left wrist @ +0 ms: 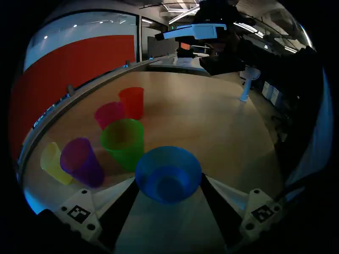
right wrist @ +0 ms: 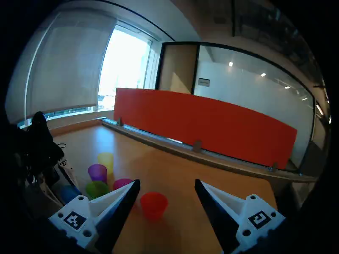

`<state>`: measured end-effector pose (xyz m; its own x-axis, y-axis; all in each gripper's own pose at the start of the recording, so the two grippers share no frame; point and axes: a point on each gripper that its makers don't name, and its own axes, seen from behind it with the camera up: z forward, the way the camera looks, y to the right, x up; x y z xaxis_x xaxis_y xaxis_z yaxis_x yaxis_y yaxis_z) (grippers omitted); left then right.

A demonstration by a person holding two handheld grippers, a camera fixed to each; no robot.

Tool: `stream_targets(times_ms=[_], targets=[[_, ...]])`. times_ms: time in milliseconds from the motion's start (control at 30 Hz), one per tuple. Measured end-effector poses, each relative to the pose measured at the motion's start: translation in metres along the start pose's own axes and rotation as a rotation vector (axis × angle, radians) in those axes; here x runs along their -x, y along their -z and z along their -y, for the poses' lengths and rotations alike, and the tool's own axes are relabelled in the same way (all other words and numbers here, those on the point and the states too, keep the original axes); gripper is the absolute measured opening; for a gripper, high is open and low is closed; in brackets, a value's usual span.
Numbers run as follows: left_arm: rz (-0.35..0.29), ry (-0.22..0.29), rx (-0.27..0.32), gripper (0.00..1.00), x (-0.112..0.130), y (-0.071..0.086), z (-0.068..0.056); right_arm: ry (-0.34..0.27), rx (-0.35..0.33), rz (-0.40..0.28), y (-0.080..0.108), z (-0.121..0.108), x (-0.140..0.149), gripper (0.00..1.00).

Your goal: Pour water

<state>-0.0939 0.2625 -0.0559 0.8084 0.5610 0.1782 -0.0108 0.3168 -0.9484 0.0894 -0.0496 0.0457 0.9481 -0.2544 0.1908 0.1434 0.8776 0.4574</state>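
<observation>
My left gripper (left wrist: 168,178) has its fingers closed on the blue cup (left wrist: 168,167). One finger presses on each side of it. The cup stands up straight, and I look down into its open mouth. The bottom looks darker, but I cannot tell if there is water in it.

The other cups stand on the wooden surface (left wrist: 203,110). From the blue cup, the green cup (left wrist: 123,142) is just beside it at 11 o'clock. Behind the green cup are the pink cup (left wrist: 109,113) and the red cup (left wrist: 132,101), close together. The purple cup (left wrist: 81,161) is at 9 o'clock, and the yellow cup (left wrist: 51,161) is right next to it, farther out. A white fan (left wrist: 247,80) is far off at 1 o'clock.

My right gripper (right wrist: 166,182) has its fingers wide open and holds nothing. In the right gripper view the red cup stands on the surface ahead of these fingers, in the gap between them, and they do not touch it. The other cups sit in a bunch at 8 o'clock. A long red wall (right wrist: 212,122) runs along the far edge of the surface. A bright window (right wrist: 123,67) is at 11 o'clock.
</observation>
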Motion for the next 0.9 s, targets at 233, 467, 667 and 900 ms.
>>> stream_targets(times_ms=[233,467,667,900], targets=[[-0.007,-0.008,-0.011,1.00,-0.0003,-0.0036,0.0009,0.003,0.003,0.002,0.0007,-0.0011,0.0016,1.00],[-0.020,-0.005,-0.018,0.86,-0.0030,-0.0051,0.0013,0.009,0.009,0.003,0.0013,-0.0025,0.0016,1.00],[-0.019,-0.012,-0.016,0.85,-0.0031,-0.0043,-0.0006,0.010,0.005,0.003,0.0011,-0.0006,0.0011,1.00],[-0.046,0.013,-0.019,0.85,-0.0091,0.0017,0.0003,0.014,-0.001,0.003,0.0005,0.0042,-0.0019,1.00]])
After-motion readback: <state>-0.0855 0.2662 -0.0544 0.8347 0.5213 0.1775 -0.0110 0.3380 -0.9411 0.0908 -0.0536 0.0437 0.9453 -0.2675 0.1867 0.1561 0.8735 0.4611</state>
